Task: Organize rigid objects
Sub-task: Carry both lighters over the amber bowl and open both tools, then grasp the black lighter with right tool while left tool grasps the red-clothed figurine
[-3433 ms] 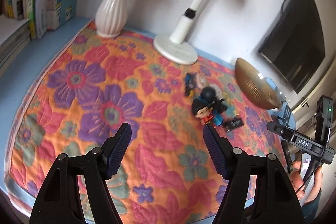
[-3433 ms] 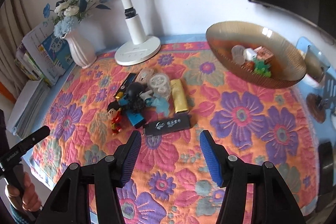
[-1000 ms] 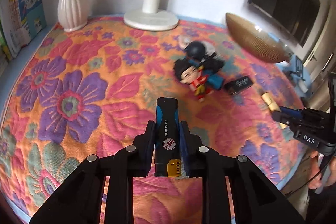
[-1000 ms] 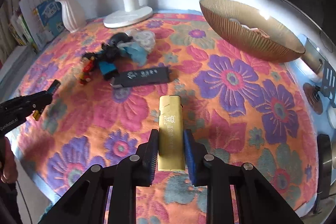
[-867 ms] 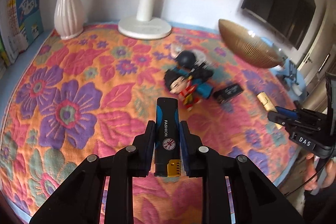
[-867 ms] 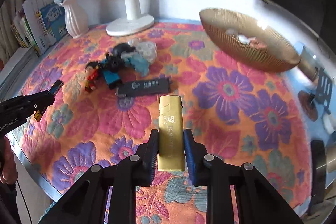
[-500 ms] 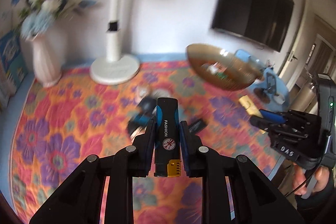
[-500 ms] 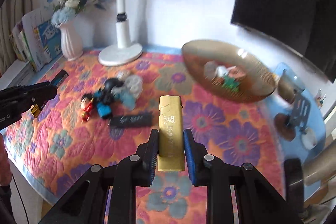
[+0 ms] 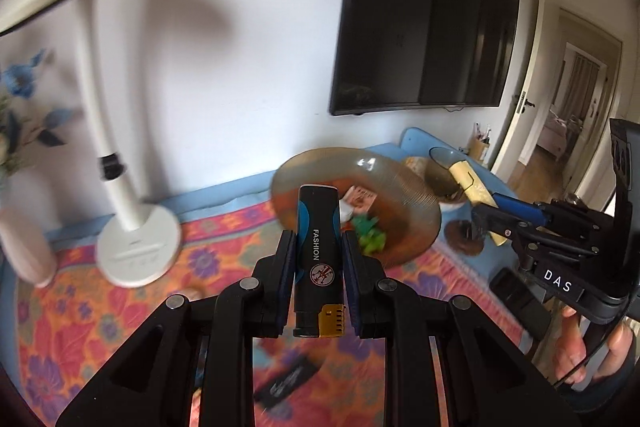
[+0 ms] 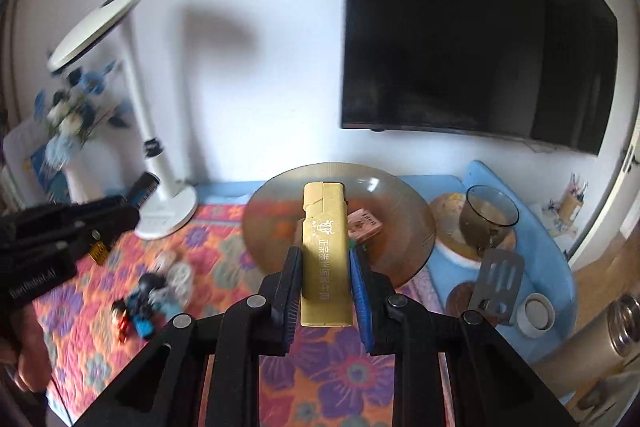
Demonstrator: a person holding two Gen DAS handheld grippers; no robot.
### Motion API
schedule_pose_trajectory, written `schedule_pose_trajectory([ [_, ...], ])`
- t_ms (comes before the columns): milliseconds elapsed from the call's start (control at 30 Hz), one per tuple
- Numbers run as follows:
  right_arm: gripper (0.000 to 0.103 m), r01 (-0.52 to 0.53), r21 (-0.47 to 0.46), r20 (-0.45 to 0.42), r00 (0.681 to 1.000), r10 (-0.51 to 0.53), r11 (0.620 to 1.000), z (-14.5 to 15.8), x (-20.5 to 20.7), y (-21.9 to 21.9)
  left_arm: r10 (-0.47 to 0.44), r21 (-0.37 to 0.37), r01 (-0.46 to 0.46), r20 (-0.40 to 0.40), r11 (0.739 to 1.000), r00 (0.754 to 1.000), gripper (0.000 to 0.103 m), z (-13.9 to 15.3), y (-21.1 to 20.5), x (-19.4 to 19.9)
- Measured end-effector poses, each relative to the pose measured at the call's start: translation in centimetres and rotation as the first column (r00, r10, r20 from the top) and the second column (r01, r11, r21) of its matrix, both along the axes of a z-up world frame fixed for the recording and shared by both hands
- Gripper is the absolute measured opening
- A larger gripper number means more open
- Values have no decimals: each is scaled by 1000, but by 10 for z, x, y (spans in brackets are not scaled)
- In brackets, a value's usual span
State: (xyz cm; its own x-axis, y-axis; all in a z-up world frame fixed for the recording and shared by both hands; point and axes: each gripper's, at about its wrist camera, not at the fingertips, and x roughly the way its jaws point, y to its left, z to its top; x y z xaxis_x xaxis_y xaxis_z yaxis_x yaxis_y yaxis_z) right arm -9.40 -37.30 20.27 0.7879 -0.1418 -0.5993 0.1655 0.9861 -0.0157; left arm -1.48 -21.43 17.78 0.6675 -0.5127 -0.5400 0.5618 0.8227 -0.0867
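Note:
My left gripper [image 9: 319, 247] is shut on a black and blue lighter [image 9: 318, 243] marked FASHION, held high above the table and pointing at the brown glass bowl [image 9: 416, 203]. My right gripper [image 10: 325, 259] is shut on a gold lighter [image 10: 325, 247], also raised and pointing at the same bowl [image 10: 404, 223]. The bowl holds a green toy [image 9: 370, 231] and a small pink box [image 10: 366, 225]. A cluster of small toys [image 10: 148, 299] and a black flat bar [image 9: 286, 385] lie on the flowered cloth.
A white desk lamp [image 10: 160, 203] and a vase of blue flowers [image 10: 68, 131] stand at the back left. A dark television [image 10: 472, 39] hangs on the wall. A glass cup [image 10: 486, 223], a metal spatula [image 10: 496, 279] and a steel flask [image 10: 592, 343] stand right of the bowl.
Both grippers closed on their lighters, lifted them off the cloth and swung up toward the bowl. The views have tilted up, so the wall and television now fill the upper frames.

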Motion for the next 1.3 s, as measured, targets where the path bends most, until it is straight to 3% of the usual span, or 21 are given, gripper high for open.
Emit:
schedule_pose_trajectory([
  [233, 23, 84, 206, -155, 986, -53, 975, -47, 47, -53, -42, 27, 46, -126, 999, 991, 20, -41, -55, 46],
  [400, 24, 157, 192, -223, 968, -113, 969, -74, 70, -70, -31, 75, 44, -166, 996, 986, 22, -67, -82, 69],
  [433, 28, 169, 191, -232, 965, -123, 967, -76, 75, -73, -11, 85, 26, -166, 996, 986, 34, -69, -85, 73],
  [500, 40, 195, 208, -256, 957, -139, 958, -81, 84, -83, 29, 77, -15, -174, 997, 984, 46, -69, -85, 80],
  [533, 41, 205, 214, -255, 956, -148, 955, -80, 84, -85, 29, 54, -19, -181, 998, 983, 47, -68, -82, 81],
  [600, 41, 198, 212, -240, 960, -145, 957, -78, 81, -85, 22, 23, -18, -188, 1000, 982, 47, -64, -72, 79],
  [700, 42, 168, 188, -226, 966, -124, 968, -72, 75, -75, 52, 39, -46, -155, 998, 987, 47, -57, -58, 70],
  [800, 51, 143, 182, -225, 969, -100, 973, -68, 69, -58, 78, 40, -74, -127, 996, 989, 48, -45, -33, 58],
  [867, 51, 100, 199, -206, 977, -58, 975, -62, 62, -43, 105, 33, -102, -110, 994, 988, 52, -36, -14, 49],
  [967, 52, 37, 187, -178, 984, -4, 982, -51, 52, -14, 156, 9, -156, -79, 988, 985, 66, -22, 24, 32],
  [1100, 57, -44, 219, -158, 984, 80, 975, -47, 41, 22, 216, -33, -219, -66, 975, 974, 67, -13, 81, 8],
  [1200, 58, -89, 222, -169, 977, 128, 971, -59, 34, 51, 280, -55, -285, -85, 957, 956, 74, -25, 121, -6],
  [1300, 58, -117, 233, -188, 969, 163, 965, -85, 30, 75, 362, -34, -368, -108, 929, 926, 76, -60, 157, -18],
])
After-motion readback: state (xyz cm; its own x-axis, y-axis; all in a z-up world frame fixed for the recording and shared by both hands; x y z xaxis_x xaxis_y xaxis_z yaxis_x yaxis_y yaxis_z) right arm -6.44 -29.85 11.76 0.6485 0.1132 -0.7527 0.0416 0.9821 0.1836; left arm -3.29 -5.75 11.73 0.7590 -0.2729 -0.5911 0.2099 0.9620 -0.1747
